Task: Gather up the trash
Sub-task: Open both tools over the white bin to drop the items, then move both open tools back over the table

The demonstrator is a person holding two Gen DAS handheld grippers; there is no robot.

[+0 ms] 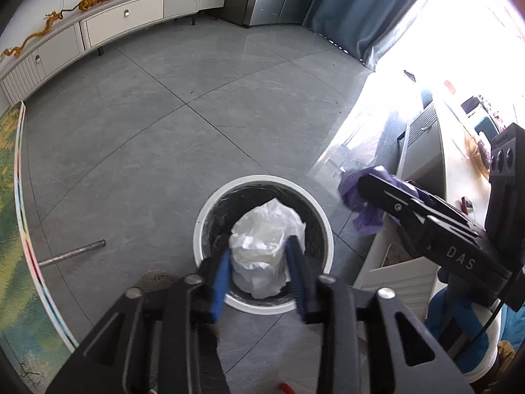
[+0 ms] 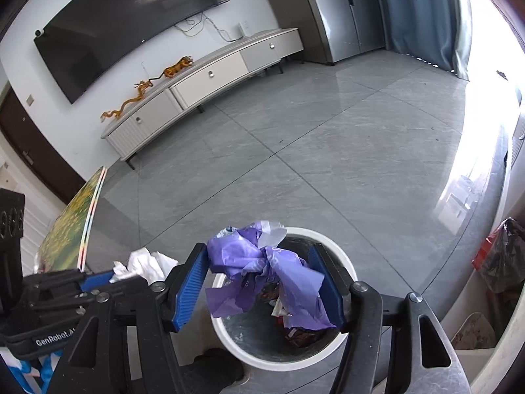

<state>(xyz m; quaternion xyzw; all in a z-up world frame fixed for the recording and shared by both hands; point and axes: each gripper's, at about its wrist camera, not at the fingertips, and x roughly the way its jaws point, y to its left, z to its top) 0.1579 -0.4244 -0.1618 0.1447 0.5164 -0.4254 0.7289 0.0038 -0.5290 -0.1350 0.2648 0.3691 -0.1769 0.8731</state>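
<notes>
A round white trash bin (image 1: 315,216) with a dark liner stands on the grey tile floor; it also shows in the right wrist view (image 2: 341,256) with wrappers inside. My left gripper (image 1: 259,279) is shut on a crumpled white plastic bag (image 1: 262,246) and holds it over the bin. My right gripper (image 2: 262,285) is shut on a crumpled purple plastic bag (image 2: 262,269) above the bin. The right gripper with the purple bag (image 1: 364,203) shows at the right of the left wrist view. The white bag (image 2: 144,264) shows at the left of the right wrist view.
A long white TV cabinet (image 2: 210,75) with orange dragon figures stands along the far wall under a TV. A green patterned board (image 1: 10,229) lies at the left, a metal rod (image 1: 72,252) on the floor beside it. White furniture (image 1: 420,151) and bright window at the right.
</notes>
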